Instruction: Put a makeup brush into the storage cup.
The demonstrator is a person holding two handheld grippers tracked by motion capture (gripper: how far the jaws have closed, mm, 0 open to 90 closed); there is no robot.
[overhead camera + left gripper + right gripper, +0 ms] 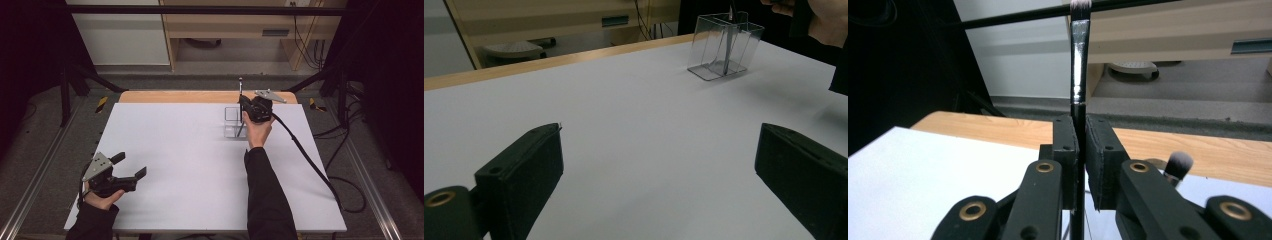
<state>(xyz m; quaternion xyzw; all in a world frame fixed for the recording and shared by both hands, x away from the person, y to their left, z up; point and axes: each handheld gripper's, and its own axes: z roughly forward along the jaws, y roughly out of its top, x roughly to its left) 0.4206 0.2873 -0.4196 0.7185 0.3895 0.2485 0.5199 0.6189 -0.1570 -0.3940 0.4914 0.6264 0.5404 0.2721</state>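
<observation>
My right gripper (244, 107) is at the far right of the white table, just over a clear plastic compartment holder (230, 121). It is shut on the thin black handle of a makeup brush (1078, 65), which it holds upright, silver ferrule and pale bristles above the jaws. The brush's lower end reaches down into the holder (724, 47). A second brush with a fluffy dark head (1178, 163) leans just behind the right jaw. My left gripper (133, 164) rests low at the near left, open with nothing between its jaws (661, 131).
The white tabletop (190, 165) has a wooden strip (175, 96) along its far edge. A black cable (305, 155) trails from the right gripper across the table's right side. Beyond the table are the floor, a wooden desk and black frame bars.
</observation>
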